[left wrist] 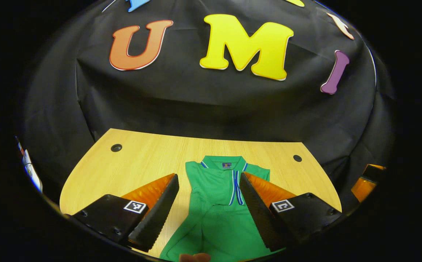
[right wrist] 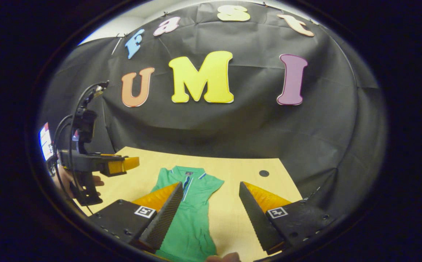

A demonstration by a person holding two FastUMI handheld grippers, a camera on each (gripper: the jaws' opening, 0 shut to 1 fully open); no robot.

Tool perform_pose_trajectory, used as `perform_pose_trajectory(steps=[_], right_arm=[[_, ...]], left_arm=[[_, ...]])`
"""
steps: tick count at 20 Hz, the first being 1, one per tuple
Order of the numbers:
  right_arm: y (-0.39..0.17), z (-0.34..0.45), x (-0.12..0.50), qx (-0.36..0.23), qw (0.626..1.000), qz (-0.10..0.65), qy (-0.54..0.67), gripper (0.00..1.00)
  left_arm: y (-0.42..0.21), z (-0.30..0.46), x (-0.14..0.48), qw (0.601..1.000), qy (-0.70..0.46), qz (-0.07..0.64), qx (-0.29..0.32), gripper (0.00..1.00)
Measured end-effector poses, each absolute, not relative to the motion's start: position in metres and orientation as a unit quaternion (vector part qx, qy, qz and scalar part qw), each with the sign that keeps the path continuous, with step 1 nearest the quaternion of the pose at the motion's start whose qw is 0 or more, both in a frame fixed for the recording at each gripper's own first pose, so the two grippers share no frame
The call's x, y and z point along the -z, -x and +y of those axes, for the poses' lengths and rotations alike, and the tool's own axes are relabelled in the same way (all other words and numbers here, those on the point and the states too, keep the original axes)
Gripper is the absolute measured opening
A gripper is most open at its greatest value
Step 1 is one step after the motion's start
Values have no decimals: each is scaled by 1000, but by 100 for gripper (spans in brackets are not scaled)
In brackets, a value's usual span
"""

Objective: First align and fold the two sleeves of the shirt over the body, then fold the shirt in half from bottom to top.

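A green polo shirt (left wrist: 216, 203) with a blue-and-white placket lies flat on the wooden table (left wrist: 142, 163), collar toward the wall. Its sleeves lie folded in over the body, so the shirt looks narrow. My left gripper (left wrist: 209, 180) hangs open above the shirt's chest, with the fingers standing wide apart and nothing between them. In the right gripper view the same shirt (right wrist: 187, 214) lies at lower left. My right gripper (right wrist: 208, 189) is open above the shirt's right edge and the bare table (right wrist: 233, 218). The left gripper (right wrist: 122, 164), held by a hand (right wrist: 63, 178), floats at the left.
The table has a dark cable hole at each far corner (left wrist: 116, 147) (left wrist: 297, 158). Black cloth walls close in behind and at the sides. A fingertip (left wrist: 194, 257) shows at the bottom edge. The other gripper's finger (left wrist: 365, 183) peeks in at the right.
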State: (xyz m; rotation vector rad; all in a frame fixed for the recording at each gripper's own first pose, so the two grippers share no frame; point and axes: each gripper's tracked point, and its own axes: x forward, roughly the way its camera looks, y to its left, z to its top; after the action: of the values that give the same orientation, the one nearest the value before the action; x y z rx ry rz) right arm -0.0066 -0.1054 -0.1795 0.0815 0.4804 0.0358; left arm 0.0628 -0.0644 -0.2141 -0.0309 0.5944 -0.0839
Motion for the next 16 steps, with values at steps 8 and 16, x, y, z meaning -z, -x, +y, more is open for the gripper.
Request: perform_pose_trajectory(steps=[8, 16], right_arm=[[125, -89, 192, -27, 970, 240, -13, 96], [210, -97, 251, -28, 958, 285, -8, 96]], left_arm=[[83, -29, 205, 958, 27, 282, 42, 100], [191, -4, 240, 955, 23, 295, 36, 100]])
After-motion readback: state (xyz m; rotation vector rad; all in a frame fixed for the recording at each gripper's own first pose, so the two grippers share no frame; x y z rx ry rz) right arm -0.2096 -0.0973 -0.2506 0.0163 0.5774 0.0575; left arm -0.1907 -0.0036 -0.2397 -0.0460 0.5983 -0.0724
